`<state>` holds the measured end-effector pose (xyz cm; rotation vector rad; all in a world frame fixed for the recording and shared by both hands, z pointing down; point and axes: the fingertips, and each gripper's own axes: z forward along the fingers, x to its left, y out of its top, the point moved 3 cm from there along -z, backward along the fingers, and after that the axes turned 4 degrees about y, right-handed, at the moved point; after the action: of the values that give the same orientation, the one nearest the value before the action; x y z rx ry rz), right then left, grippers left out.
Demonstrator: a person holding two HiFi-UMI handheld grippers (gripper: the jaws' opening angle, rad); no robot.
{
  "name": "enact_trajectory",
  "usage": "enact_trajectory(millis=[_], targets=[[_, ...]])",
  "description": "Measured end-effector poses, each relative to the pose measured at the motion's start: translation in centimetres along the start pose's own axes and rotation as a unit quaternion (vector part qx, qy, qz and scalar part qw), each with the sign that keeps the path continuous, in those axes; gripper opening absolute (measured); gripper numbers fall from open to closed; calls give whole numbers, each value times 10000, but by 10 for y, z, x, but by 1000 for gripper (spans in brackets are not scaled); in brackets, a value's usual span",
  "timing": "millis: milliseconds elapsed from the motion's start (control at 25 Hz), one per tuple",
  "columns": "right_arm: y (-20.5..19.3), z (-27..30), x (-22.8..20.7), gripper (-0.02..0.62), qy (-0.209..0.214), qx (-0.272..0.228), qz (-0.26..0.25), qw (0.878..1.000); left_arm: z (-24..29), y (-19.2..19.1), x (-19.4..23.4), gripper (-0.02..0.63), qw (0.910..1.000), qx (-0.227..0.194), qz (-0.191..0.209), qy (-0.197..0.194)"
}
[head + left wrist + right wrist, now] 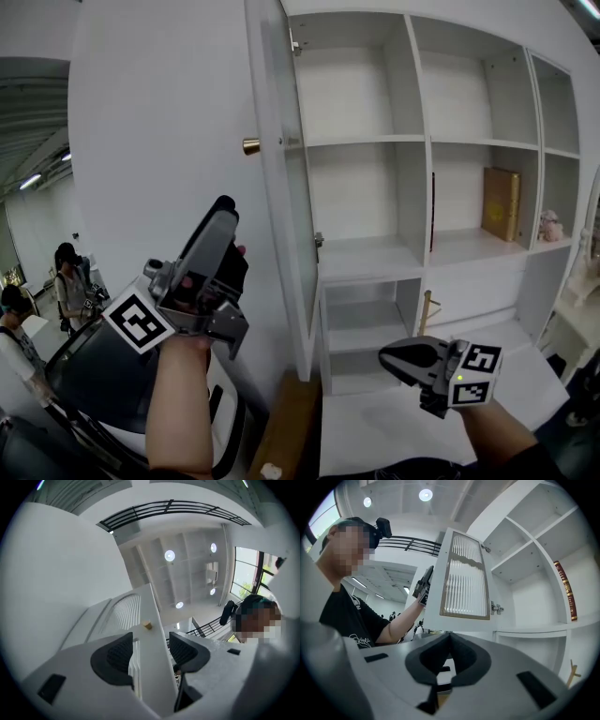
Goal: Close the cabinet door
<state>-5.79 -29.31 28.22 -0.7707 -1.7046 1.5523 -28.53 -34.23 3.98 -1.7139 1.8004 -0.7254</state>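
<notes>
The left gripper [223, 214], jaws wide apart and holding nothing, points upward. The open cabinet door [281, 187] stands just ahead of it, its brass knob [251, 145] above the jaws. The right gripper [398, 356], jaws together and empty, hangs low before the cabinet [412, 141]. A push on the ribbed glass [464, 583] or a snag on the knob could stall the swing. Whether the left jaws touch the door is unclear; its top is cut off.

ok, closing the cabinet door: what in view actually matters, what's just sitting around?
Job: cabinet door, open; its brass knob; left gripper, jaws open, nothing held.
Lying about: gold book, thin red book, small figurine on the shelves; right gripper, shut, empty.
</notes>
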Motion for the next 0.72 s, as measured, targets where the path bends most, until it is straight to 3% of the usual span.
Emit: enact_trajectory(millis=[360,720], targets=[[1,-6,-17,2,-98,14,28,9999,65,17,16,232,9959,66,-570,-699],[-11,2,-18,2,-52,69,104,9999,72,19,20,230,9868,-162,-1174,-1106]])
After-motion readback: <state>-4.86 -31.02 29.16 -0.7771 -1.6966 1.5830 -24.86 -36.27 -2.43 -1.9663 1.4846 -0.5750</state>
